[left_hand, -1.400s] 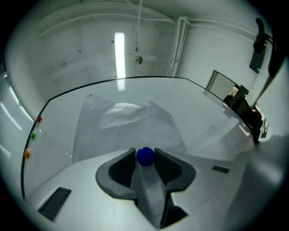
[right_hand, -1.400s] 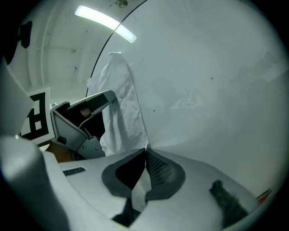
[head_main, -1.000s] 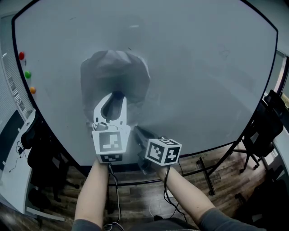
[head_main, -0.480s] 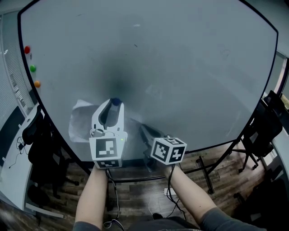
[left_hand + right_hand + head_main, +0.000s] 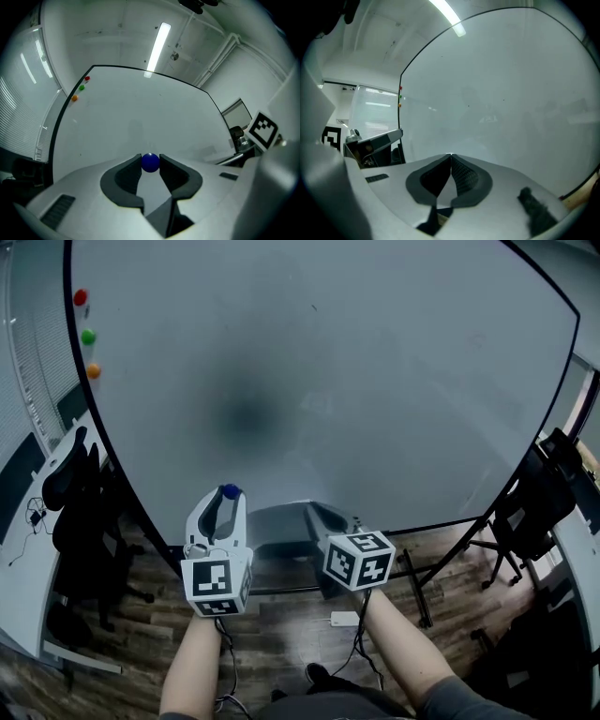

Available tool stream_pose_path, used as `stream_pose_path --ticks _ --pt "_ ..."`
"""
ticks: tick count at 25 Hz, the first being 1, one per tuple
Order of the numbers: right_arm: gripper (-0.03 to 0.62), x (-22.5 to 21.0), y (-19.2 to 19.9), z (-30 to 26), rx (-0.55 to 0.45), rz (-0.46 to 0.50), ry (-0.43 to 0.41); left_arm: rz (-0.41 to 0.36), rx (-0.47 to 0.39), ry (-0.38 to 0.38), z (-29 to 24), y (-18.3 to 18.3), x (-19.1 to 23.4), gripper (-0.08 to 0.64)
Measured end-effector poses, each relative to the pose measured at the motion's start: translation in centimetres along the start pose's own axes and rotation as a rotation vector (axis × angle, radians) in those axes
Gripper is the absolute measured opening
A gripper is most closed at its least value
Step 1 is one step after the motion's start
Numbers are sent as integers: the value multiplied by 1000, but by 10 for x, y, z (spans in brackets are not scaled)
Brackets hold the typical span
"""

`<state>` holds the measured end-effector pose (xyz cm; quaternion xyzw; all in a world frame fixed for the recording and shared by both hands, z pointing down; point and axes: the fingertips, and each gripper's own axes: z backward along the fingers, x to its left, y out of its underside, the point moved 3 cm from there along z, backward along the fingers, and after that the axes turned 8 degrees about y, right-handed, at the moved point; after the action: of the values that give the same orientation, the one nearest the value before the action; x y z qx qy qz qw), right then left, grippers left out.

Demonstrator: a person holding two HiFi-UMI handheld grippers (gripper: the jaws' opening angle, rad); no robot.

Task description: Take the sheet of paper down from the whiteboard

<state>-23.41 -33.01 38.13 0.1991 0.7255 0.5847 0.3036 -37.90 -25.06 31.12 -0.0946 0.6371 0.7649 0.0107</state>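
- One sheet of paper missing: a second ago it sat crumpled on the whiteboard point(image 5: 375, 381), then slid toward the lower left. Now it shows in no view, and I can't tell where it landed.
- Board face is bare except for three coloured magnets point(image 5: 88, 337) near its left edge.
- Left gripper point(image 5: 228, 498) has dropped below the board's lower edge, jaws clamped on a small blue magnet point(image 5: 150, 162).
- Right gripper point(image 5: 450, 157): jaws together, nothing between them.
- Judgement: the paper is off the board, so the task looks essentially done. Only the held magnet is left to deal with.
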Motion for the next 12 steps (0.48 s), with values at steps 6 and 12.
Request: stream_pose_path --ticks 6,12 --pt "25 -7 27 30 6 0 67 42 40 23 30 37 -9 124" --pt "25 -17 43 44 24 19 84 84 91 6 54 66 -20 124"
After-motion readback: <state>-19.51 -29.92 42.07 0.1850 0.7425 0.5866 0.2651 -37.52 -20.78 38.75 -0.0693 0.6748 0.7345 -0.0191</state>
